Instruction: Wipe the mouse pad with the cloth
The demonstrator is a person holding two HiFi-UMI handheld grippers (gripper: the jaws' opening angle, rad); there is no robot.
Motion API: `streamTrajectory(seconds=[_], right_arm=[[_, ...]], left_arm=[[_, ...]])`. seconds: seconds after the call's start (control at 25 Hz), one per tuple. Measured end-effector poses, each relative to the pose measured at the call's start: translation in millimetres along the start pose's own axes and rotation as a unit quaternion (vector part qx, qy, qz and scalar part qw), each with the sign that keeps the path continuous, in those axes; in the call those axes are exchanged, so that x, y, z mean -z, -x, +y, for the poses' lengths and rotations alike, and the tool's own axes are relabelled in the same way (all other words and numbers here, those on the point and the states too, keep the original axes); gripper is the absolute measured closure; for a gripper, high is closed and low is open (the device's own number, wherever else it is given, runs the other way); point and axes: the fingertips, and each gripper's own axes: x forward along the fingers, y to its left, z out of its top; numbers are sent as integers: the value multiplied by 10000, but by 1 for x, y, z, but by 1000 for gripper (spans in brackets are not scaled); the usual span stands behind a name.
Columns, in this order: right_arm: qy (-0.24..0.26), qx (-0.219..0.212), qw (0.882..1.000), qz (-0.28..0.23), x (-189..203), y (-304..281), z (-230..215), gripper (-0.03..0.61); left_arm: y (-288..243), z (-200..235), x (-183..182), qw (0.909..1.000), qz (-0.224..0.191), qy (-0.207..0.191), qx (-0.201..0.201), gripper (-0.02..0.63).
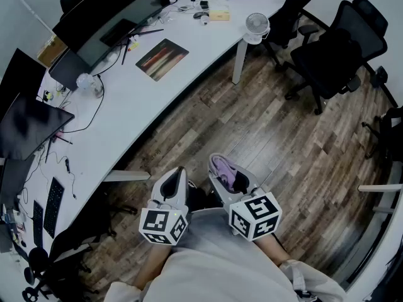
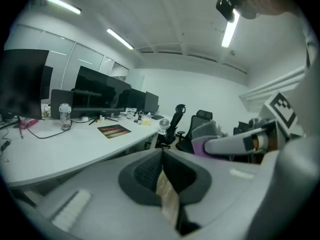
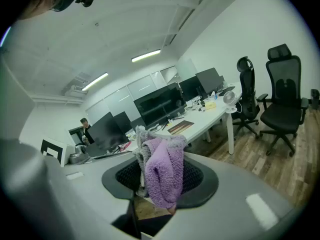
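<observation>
Right gripper (image 1: pixel 221 173): clamping its jaws on a fluffy purple-and-grey cloth (image 3: pixel 162 173), which is bunching up between them.
Left gripper (image 2: pixel 162 173): pressing its jaws together, gripping nothing.
Mouse pad: a dark rectangular striped mouse pad (image 1: pixel 162 58) is lying flat on the curved white desk (image 1: pixel 141 109), well apart from both grippers.

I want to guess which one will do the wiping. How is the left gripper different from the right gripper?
The right gripper is shut on a fluffy purple cloth; the left gripper is shut with nothing between its jaws. The left gripper is on the side nearer the desk; the right gripper is on the side nearer the office chairs. Both are held over the wooden floor, away from the mouse pad.
</observation>
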Motion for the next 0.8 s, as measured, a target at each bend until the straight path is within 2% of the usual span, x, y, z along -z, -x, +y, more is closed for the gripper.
streamTrajectory(seconds=[0.28,0.52,0.68,0.8], right_arm=[[-98,-2,10000,16,-5,-13,-8,405],[-473,-127,9988,88,-15,-43,-22,397],[-347,49,9992,207,-27,-70,-34,403],[-492,223,9983,239,-38,-95,-49,405]], left_arm=[[-5,17,0,9998,36,191,-52,614],[-30,41,-7,9997,41,235,-98,614],[-60,59,-16,9993,73,362,-73,614],[-85,73,-26,9992,69,399,4,614]])
